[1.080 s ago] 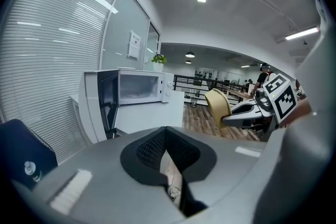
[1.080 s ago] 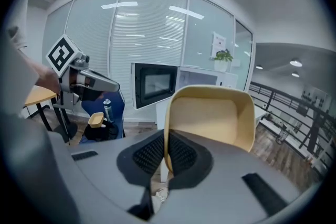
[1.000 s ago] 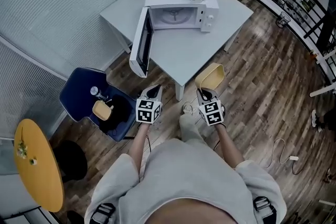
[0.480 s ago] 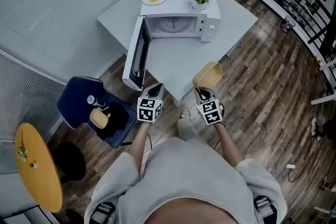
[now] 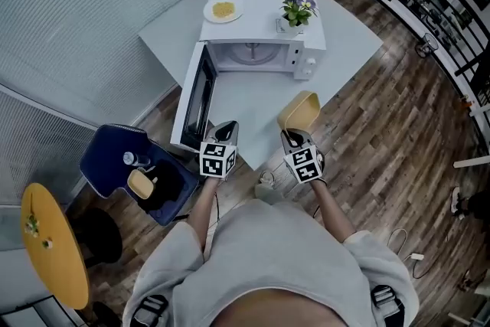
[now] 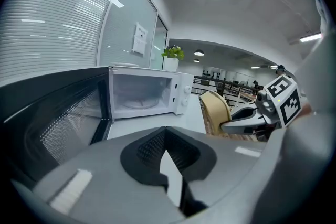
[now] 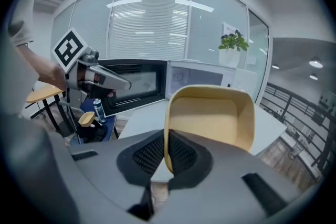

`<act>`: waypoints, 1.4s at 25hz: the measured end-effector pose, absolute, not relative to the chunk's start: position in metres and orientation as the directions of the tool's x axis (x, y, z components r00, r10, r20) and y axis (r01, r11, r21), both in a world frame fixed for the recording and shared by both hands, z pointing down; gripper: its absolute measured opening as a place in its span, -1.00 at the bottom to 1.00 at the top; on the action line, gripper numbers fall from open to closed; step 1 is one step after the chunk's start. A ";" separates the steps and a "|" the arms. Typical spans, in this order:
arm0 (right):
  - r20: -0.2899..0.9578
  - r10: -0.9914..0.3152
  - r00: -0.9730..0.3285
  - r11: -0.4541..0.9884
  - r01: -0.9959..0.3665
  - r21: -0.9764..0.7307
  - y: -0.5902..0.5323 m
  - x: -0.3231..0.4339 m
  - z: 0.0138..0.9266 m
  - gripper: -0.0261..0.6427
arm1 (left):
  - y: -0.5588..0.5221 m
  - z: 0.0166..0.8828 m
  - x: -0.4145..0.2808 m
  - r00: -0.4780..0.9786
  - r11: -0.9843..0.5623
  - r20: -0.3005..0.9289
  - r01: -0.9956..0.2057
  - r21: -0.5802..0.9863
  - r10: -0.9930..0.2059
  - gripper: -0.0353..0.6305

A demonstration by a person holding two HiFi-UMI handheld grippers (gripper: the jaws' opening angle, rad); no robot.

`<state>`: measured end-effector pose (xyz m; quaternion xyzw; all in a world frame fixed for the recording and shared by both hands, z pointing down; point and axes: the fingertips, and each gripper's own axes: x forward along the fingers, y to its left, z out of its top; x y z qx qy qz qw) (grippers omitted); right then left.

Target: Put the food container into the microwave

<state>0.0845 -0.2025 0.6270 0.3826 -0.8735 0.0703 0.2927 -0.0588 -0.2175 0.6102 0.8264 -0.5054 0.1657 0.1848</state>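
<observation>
Right gripper (image 7: 164, 150) is clamped tight on the rim of the yellow food container (image 7: 210, 115), holding it tipped on its side in the air by the near edge of the white table (image 5: 264, 92). It sits in front of the microwave (image 5: 256, 53), well clear of it, and the door (image 5: 195, 96) stands wide open. Left gripper (image 6: 167, 157) hovers alongside, jaws all but together with nothing between them
</observation>
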 end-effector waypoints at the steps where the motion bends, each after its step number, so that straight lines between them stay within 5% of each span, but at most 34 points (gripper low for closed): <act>1: 0.567 -0.623 -0.539 0.701 -0.706 0.100 -0.210 0.085 0.628 -0.88 | -0.224 0.611 -0.059 0.430 -0.415 0.463 -0.899 0.139 -0.775 -0.87; 35: 0.599 -0.475 -0.645 0.819 -0.573 0.032 -0.284 0.047 0.656 -0.88 | -0.293 0.641 -0.065 0.348 -0.311 0.531 -0.937 0.161 -0.772 -0.87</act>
